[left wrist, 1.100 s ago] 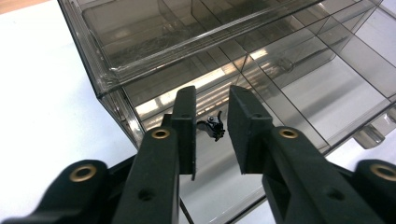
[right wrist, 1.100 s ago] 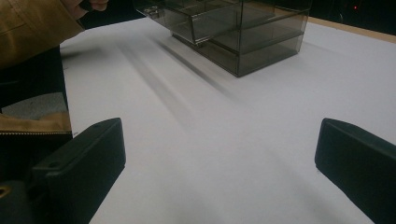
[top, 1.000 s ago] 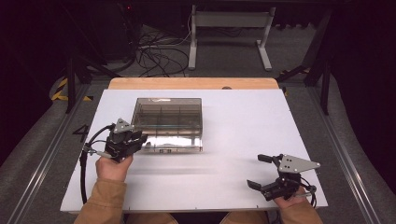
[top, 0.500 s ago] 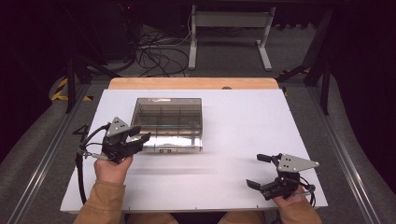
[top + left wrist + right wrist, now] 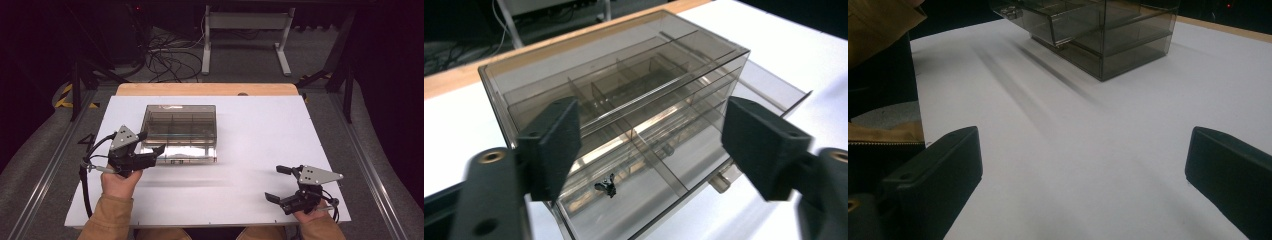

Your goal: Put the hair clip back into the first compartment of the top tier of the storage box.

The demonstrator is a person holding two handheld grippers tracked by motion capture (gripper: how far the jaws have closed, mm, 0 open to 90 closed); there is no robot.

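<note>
We see the smoky drawer box left of the table's middle, top drawer pulled out. Our left gripper (jaws just opening, nothing between them) sits beside its near-left corner. Our right gripper rests wide apart, well away near-right.

Small black object in the smoky clear plastic drawer box between the left gripper jaws, too tiny to identify, drawer's near corner cut off below.

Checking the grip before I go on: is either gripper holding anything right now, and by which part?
Nothing is held. The left gripper has just been opening, with nothing between its jaws, in front of the drawer box; the right gripper is open too.
</note>
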